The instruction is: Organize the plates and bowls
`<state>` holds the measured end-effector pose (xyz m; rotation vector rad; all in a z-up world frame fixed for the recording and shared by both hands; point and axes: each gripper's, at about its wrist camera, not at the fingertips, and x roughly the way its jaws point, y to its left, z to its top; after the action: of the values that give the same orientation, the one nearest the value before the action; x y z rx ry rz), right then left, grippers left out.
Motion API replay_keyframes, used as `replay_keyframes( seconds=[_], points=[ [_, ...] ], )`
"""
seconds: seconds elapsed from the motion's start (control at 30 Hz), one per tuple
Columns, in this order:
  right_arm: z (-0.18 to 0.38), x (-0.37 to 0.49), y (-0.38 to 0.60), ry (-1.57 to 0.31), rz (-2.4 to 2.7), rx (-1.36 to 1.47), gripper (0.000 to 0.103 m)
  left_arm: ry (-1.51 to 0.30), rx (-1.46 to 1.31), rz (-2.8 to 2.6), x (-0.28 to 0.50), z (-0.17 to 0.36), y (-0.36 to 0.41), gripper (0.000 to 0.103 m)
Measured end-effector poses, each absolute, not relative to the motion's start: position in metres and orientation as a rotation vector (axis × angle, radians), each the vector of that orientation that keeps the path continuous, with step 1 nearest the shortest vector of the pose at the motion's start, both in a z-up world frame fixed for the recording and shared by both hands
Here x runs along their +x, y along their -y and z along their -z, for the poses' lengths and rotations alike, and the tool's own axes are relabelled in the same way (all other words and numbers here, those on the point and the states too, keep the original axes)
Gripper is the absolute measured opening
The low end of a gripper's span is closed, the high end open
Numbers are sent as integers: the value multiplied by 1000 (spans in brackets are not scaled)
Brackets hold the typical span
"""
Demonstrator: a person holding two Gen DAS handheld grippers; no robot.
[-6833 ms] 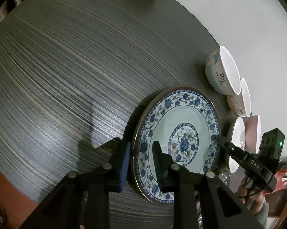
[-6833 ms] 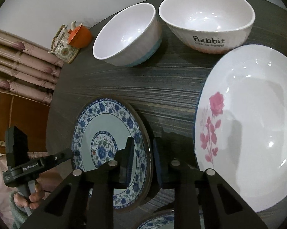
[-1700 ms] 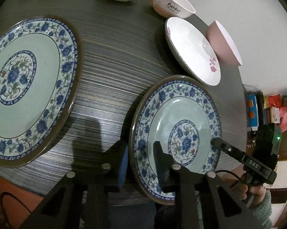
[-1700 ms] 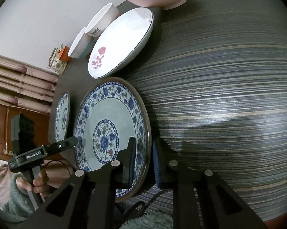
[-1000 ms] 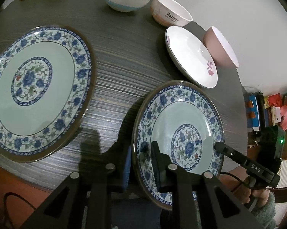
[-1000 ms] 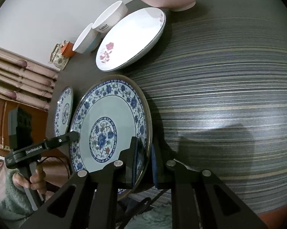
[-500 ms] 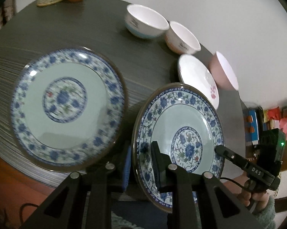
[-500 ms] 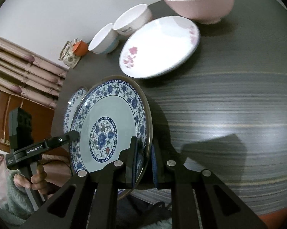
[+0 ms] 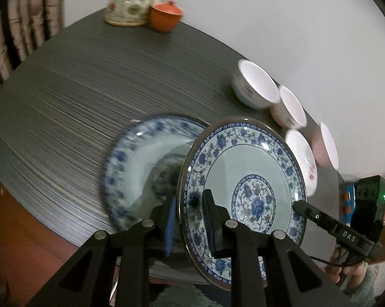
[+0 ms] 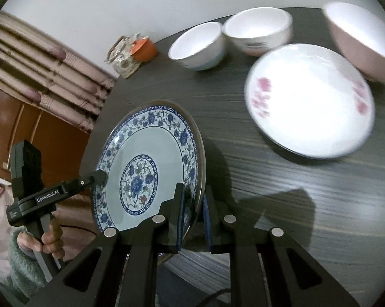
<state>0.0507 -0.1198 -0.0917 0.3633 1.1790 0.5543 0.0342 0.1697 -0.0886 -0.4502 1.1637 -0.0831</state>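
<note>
Both grippers hold one blue-and-white floral plate [image 9: 246, 184] by opposite rims, lifted and tilted above the dark round table [image 9: 90, 81]. My left gripper [image 9: 189, 220] is shut on its near rim; my right gripper [image 10: 193, 217] is shut on the other rim of the same plate [image 10: 146, 166]. A second blue-and-white plate [image 9: 141, 163] lies on the table just behind and left of the held one, partly hidden by it. The right gripper also shows in the left wrist view [image 9: 298, 206], and the left gripper in the right wrist view [image 10: 101, 176].
A white plate with pink flowers [image 10: 310, 99], a pink bowl [image 10: 359, 41] and two white bowls [image 10: 197, 46] [image 10: 256, 30] stand along the table's far side. A glass teapot [image 9: 131, 5] and an orange cup [image 9: 166, 16] stand at the far edge. A curtain [image 10: 51, 76] hangs beyond.
Both grippers have carried the held plate leftward, so it now overlaps the second blue-and-white plate. The views have swung up toward the teapot and bowls.
</note>
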Motion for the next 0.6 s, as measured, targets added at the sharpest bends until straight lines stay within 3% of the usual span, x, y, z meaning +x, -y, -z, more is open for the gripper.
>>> replay_keyframes(
  seconds=[0.6],
  points=[
    [120,86,30,-1281,-607,266,14,-1213,-494,-27,49,123,-229,19]
  ],
)
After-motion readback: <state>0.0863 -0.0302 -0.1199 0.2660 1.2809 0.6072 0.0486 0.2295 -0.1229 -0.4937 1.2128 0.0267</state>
